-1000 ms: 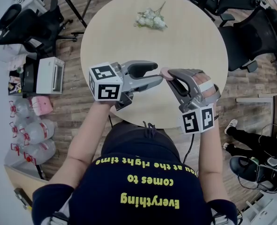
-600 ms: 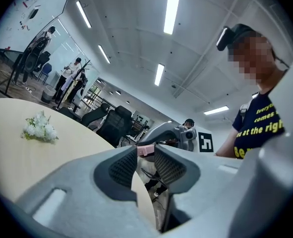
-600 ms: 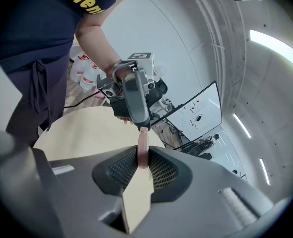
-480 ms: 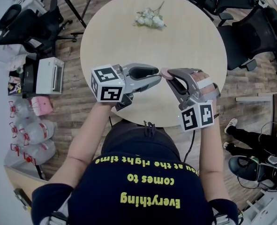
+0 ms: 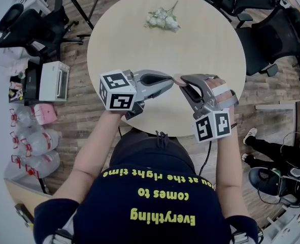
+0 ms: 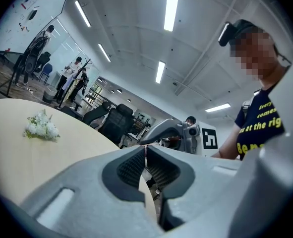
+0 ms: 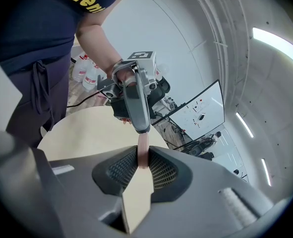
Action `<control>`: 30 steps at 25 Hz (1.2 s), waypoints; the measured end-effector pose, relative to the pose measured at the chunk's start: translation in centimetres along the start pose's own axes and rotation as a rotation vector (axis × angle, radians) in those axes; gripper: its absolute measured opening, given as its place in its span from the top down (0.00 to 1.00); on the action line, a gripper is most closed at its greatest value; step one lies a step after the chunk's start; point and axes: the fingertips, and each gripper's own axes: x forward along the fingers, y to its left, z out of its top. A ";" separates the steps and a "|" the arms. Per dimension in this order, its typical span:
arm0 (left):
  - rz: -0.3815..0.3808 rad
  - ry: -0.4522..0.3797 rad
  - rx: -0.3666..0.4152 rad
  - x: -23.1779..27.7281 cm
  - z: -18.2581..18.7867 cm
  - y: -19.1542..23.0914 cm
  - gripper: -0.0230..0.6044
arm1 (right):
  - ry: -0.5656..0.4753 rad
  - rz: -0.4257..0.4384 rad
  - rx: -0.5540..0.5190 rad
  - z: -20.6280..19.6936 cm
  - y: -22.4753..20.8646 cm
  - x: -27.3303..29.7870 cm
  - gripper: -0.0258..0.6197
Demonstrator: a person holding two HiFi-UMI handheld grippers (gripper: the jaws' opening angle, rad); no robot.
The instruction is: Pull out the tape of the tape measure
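One anchor, one puller: right gripper (image 5: pixel 182 82) clamps the pink tape measure (image 7: pixel 143 151). Left gripper (image 6: pixel 145 147) has just closed fully, presumably pinching its tab.

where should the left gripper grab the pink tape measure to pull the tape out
Probably the narrow end of the pink tape measure that pokes out past the jaws of the right gripper, approached head-on from the side opposite that gripper. The jaws clamp the rest, leaving only that end free; the left gripper faces it, jaws shut.
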 end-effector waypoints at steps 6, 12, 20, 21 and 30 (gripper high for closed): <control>0.002 -0.003 -0.010 0.0 -0.1 0.0 0.95 | 0.005 -0.003 0.005 0.0 0.1 -0.1 0.83; 0.015 -0.004 -0.002 0.0 -0.1 0.1 0.95 | 0.014 -0.006 0.012 -0.1 0.0 0.0 0.83; 0.019 0.010 0.005 0.1 -0.3 0.2 0.95 | 0.023 -0.002 0.016 -0.3 0.3 0.1 0.83; 0.020 0.013 0.007 0.0 -0.3 0.2 0.95 | 0.025 -0.002 0.018 -0.3 0.3 0.1 0.83; 0.056 0.000 -0.005 -0.8 -0.1 1.3 0.95 | 0.057 -0.006 0.032 -1.6 0.1 -0.1 0.83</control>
